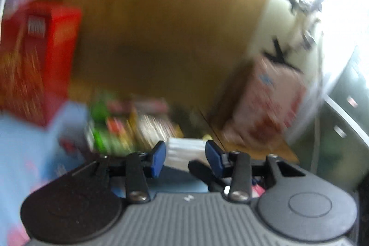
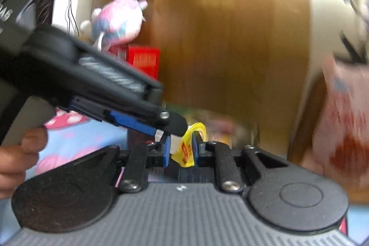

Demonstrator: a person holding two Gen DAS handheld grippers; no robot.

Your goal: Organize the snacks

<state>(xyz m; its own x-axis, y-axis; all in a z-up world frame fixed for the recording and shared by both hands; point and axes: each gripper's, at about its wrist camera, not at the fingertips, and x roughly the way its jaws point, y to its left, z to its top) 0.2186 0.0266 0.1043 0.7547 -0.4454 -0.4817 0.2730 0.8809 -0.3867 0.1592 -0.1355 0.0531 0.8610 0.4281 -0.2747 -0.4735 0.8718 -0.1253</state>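
Observation:
Both views are motion-blurred. My left gripper point(image 1: 185, 155) has a white packet point(image 1: 184, 150) between its blue pads point(image 1: 159, 159); the jaws stand apart around it. In the right wrist view the left gripper point(image 2: 170, 130) reaches in from the left and meets the same white piece. My right gripper point(image 2: 181, 149) is shut on a yellow snack wrapper point(image 2: 186, 149) with red print. A heap of mixed snack packs point(image 1: 131, 123) lies ahead of the left gripper. A red snack box point(image 1: 41, 57) stands at left, also seen in the right wrist view point(image 2: 143, 59).
A pink carton point(image 1: 269, 103) stands at right against a wooden board point(image 1: 161, 27). A plush toy point(image 2: 120, 20) sits on the red box. A light blue patterned cloth point(image 1: 27, 153) covers the surface. A hand point(image 2: 16, 153) holds the left gripper.

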